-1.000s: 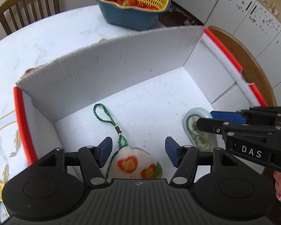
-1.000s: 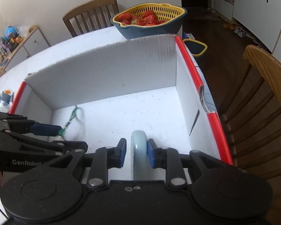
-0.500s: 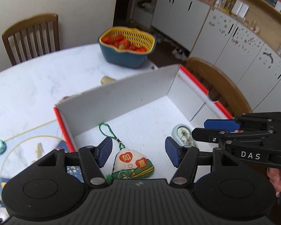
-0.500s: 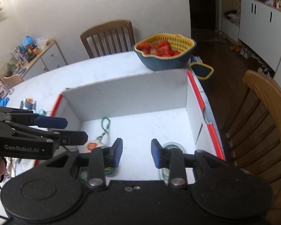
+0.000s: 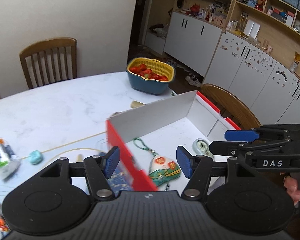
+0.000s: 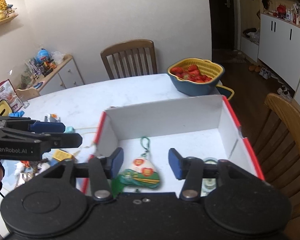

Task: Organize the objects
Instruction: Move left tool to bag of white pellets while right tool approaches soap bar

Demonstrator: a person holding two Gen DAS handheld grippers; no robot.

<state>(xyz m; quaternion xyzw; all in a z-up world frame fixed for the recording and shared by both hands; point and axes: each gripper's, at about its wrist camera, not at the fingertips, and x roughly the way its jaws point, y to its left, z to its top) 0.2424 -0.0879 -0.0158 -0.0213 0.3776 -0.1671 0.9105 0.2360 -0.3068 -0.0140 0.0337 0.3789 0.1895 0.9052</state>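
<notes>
**Above box: both grippers empty, contents loose**

Above the box, left gripper [image 5: 148,165] spread, nothing between pads. Right gripper [image 6: 145,163] opening, likewise empty. Below, on floor of red-edged box [image 6: 232,116]: fabric charm [image 6: 143,173], judged soft, light; best pinched at padded body, not cord. Round tape dispenser [image 5: 202,148] beside it, seemingly rigid, smooth; best gripped across flat faces.
</notes>
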